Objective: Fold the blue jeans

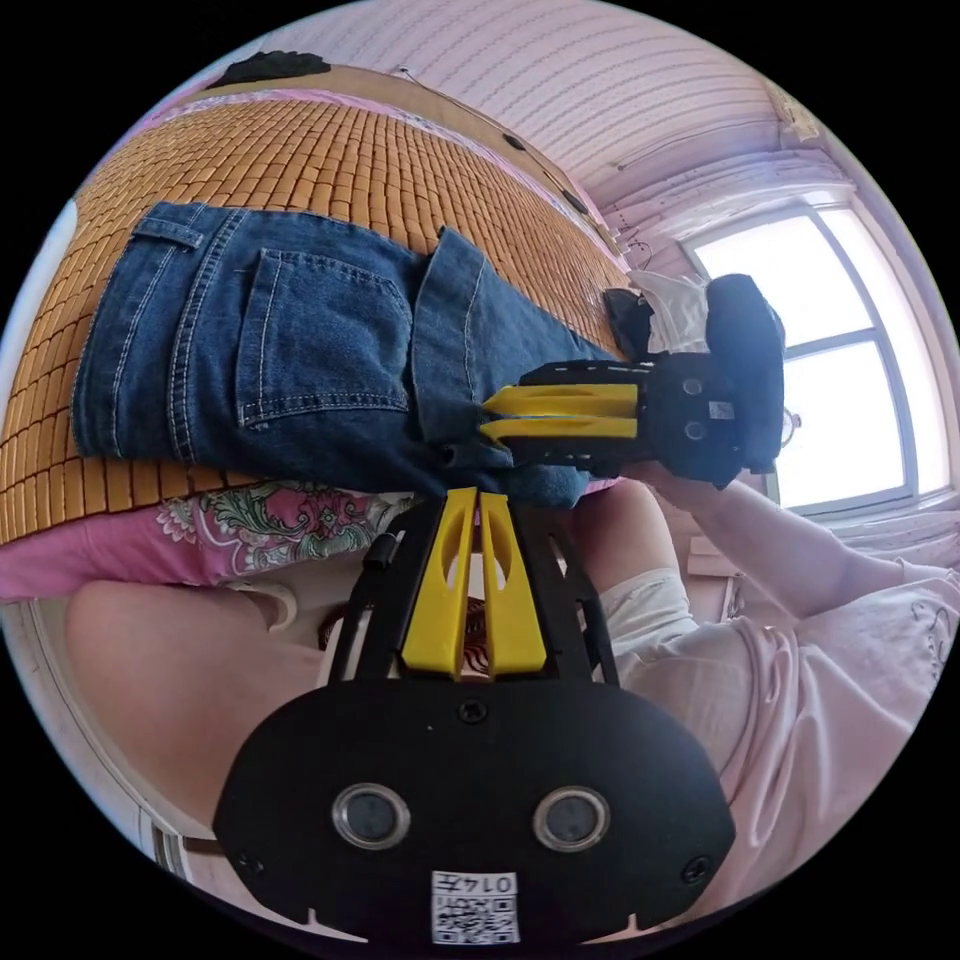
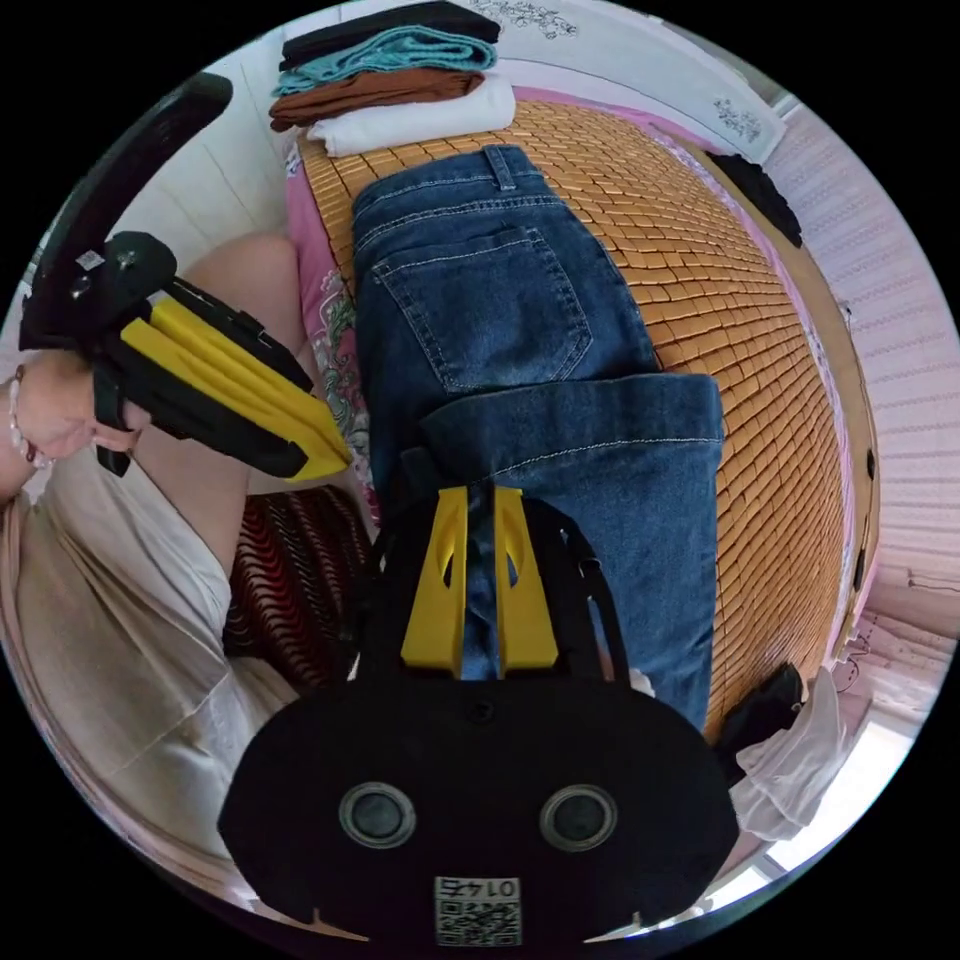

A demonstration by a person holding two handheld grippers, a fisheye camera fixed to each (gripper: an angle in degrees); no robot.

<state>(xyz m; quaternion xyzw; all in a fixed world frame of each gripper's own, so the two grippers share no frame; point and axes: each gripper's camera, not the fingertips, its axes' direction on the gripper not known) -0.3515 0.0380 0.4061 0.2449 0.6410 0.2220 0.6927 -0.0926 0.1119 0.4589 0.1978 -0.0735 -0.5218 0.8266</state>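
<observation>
Jeans (image 1: 300, 350) lay folded on bamboo mat (image 1: 330, 160), pocket up. Left gripper (image 1: 478, 495) jaws together at 6 o'clock hem edge. Right gripper (image 1: 487, 417) jaws together, over denim; grip unclear.

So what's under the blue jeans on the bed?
A woven bamboo mat lies under the blue jeans, with pink floral bedding below at the edge. The mat directly beneath is covered.

**Bright daylight, strong fisheye bend**

Daylight pours in from the window (image 1: 850, 350), which is blown out to near white in the left gripper view. The jeans (image 2: 520, 330) and the woven mat (image 2: 720, 280) are evenly lit and sharp, with soft shadows. Both views are round with black corners, and straight lines curve hard toward the rim. The black camera housings close to the lens sit dark.
</observation>
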